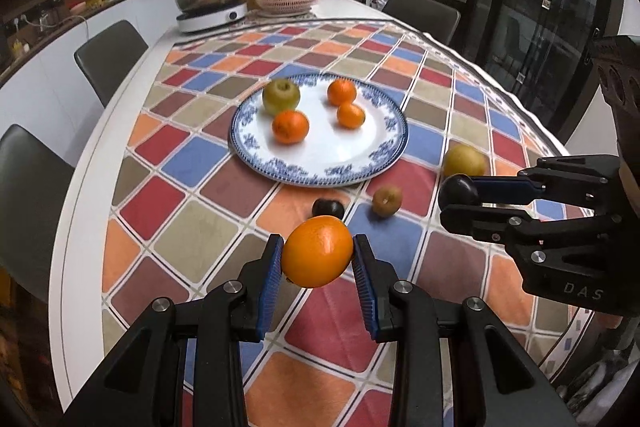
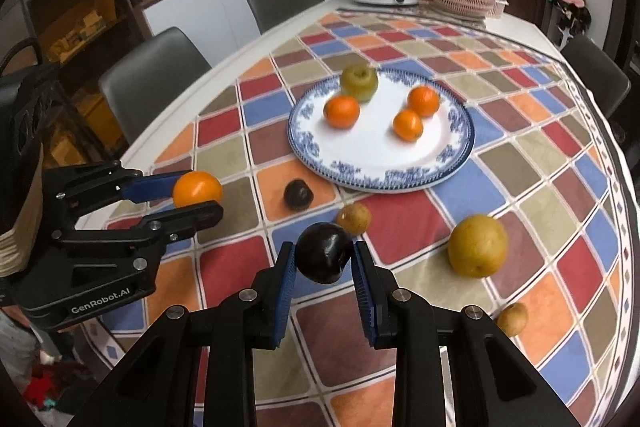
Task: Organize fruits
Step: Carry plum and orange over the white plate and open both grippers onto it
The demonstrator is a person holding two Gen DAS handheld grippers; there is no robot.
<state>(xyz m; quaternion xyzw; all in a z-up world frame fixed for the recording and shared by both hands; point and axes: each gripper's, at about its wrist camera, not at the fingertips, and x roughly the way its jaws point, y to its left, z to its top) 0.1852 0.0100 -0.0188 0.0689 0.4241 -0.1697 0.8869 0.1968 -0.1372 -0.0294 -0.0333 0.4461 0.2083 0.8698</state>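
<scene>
While both fruits hang above the surface: task looks roughly half done.
Left gripper (image 1: 318,259): jaws clamp an orange (image 1: 318,251).
Right gripper (image 2: 324,259): jaws clamp a dark plum (image 2: 323,257).
Plate (image 1: 352,155): holds three oranges and a green apple (image 1: 281,96).
Left to gather: another plum (image 2: 298,193), big pear (image 2: 477,245), two small brownish fruits.

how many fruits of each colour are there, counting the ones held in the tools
orange: 4, three on the plate and one in the left tool
dark purple: 2, one in the right tool and one on the cloth
green: 1, on the plate
yellow-brown: 3, one large and two small, on the cloth
total: 10
</scene>
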